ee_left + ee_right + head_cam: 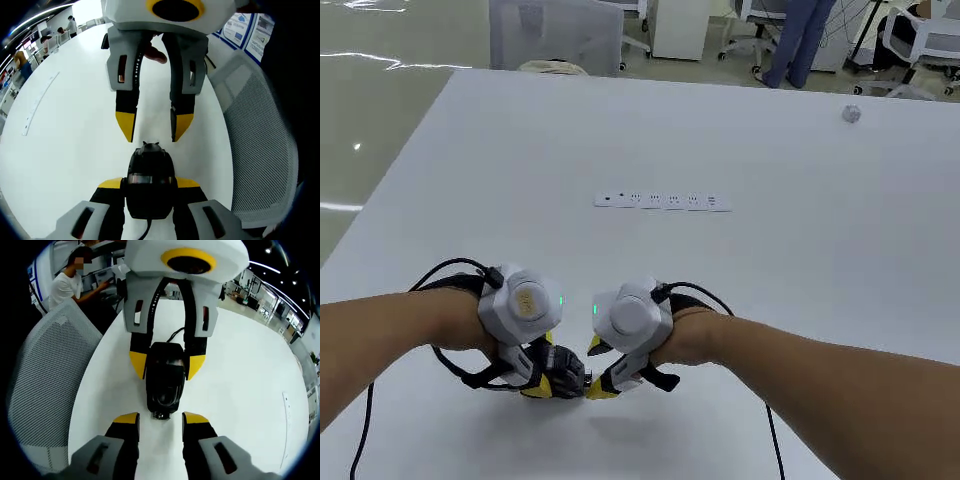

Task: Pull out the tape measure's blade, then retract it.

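Left claw [149, 186] grips the tape [165, 380], a hard, smooth case, likely light but slippery. Right claw [160, 419], part open just beside the tape, should pinch its thin, springy blade tab.

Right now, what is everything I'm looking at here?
Black plastic tape measure: one, black, between the left gripper's jaws.
Flat socket strip: one, white, mid-table.
Small round object: one, greyish, far right of table.
Table: one, white.
Mesh-backed chair: one, white, at the table edge.
Standing person: one, blue clothes, beyond the table.
Left gripper: one, white with yellow tips, jaws shut on the tape measure.
Right gripper: one, same colours, jaws open, facing it.
Forearms: two, near edge.
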